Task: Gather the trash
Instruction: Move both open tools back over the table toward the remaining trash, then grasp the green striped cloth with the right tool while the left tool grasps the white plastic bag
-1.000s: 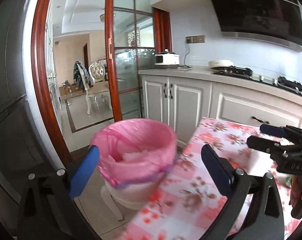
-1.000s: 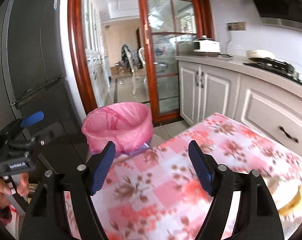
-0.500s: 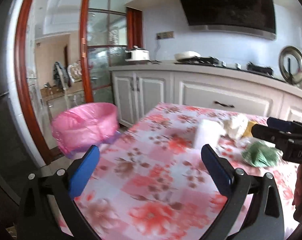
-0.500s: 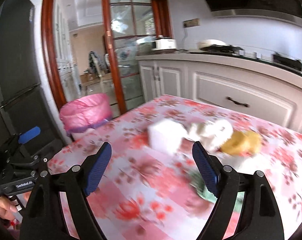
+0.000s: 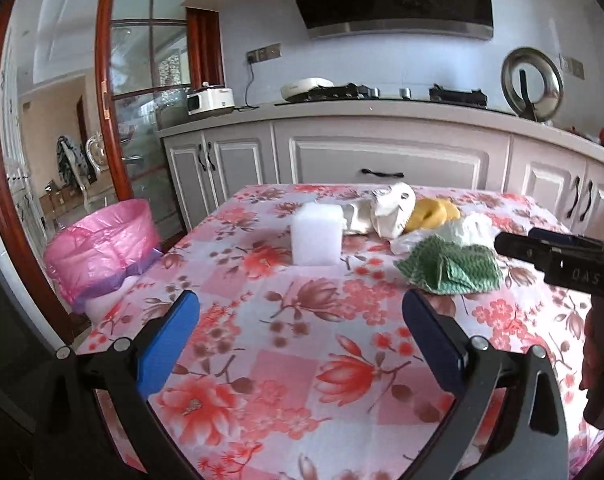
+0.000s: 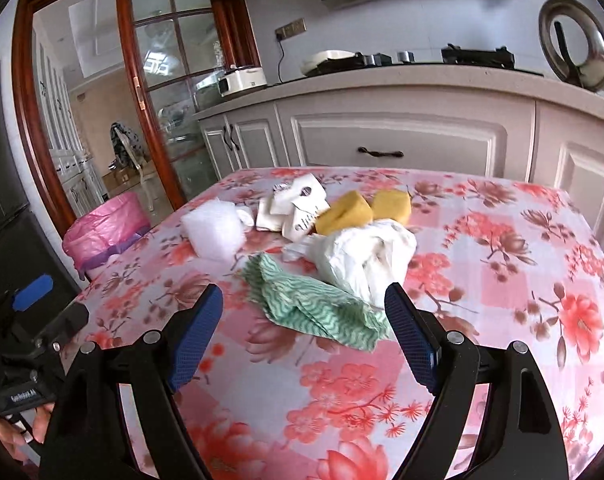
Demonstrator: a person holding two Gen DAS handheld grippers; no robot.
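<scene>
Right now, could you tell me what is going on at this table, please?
A person holds two grippers over the floral tablecloth, both open and empty. The right gripper is lined up on the green wavy-patterned cloth, beside a crumpled white plastic bag. The left gripper hovers short of the white foam block. Nothing is picked up yet; the pink-lined bin waits off the table's edge.

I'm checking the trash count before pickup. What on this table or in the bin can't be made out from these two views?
- Inside of the pink-lined bin: both views, hidden by its rim.
- Whatever lies under the white plastic bag and green cloth: covered.
- Printing on the crumpled paper: too small.
- Near table edge: left view, blocked by the left gripper.
</scene>
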